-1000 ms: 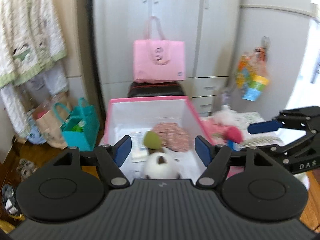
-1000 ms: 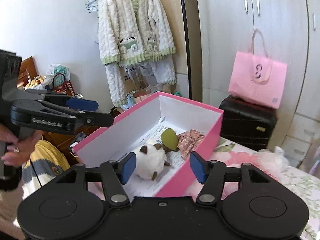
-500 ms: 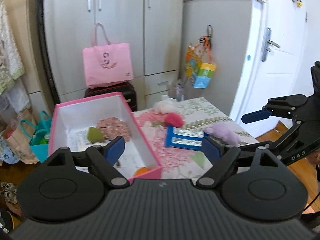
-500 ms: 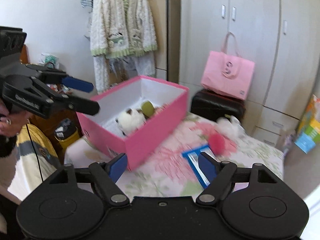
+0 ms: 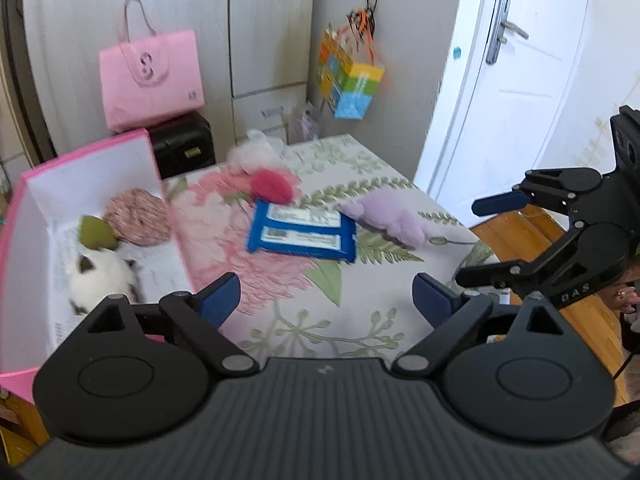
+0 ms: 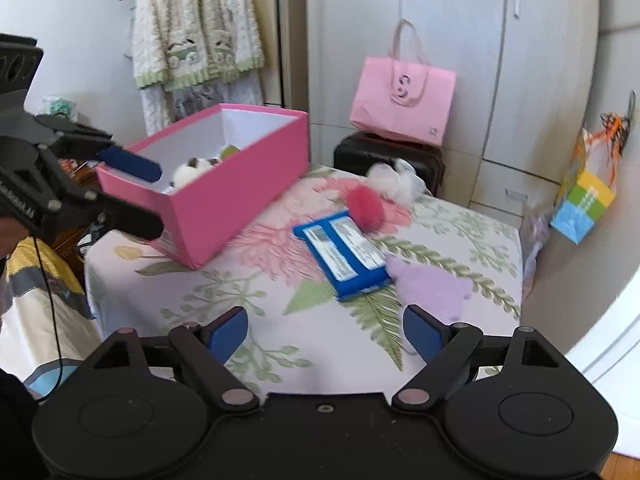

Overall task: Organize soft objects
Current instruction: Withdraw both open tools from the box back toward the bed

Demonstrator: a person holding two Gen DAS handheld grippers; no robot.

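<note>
A pink box [image 5: 88,148] [image 6: 224,200] stands on the left of the floral-clothed table [image 5: 352,304]. It holds a white plush with brown patches [image 5: 100,276], a green piece [image 5: 94,234] and a speckled pink item [image 5: 138,222]. Loose on the cloth lie a red fluffy ball [image 5: 272,186] [image 6: 364,208], a blue packet [image 5: 302,234] [image 6: 346,254], a lilac plush [image 5: 390,220] [image 6: 432,288] and a white fluffy item [image 5: 256,152] [image 6: 390,182]. My left gripper [image 5: 326,298] [image 6: 156,196] hovers beside the box. My right gripper [image 6: 325,331] [image 5: 488,240] hangs near the lilac plush. Both jaws are opening, with nothing between them.
A pink bag [image 6: 404,100] sits on a black suitcase [image 6: 384,156] against the wardrobe behind the table. A colourful bag [image 5: 350,80] hangs at the right, near a white door [image 5: 512,80]. A knitted cardigan [image 6: 196,24] hangs at the back left. Wooden floor [image 5: 516,232] lies right of the table.
Both views have swung from the pink box to the right, onto the cloth with the loose items. Both grippers' jaws have spread wider. Both have sunk closer to the table.
</note>
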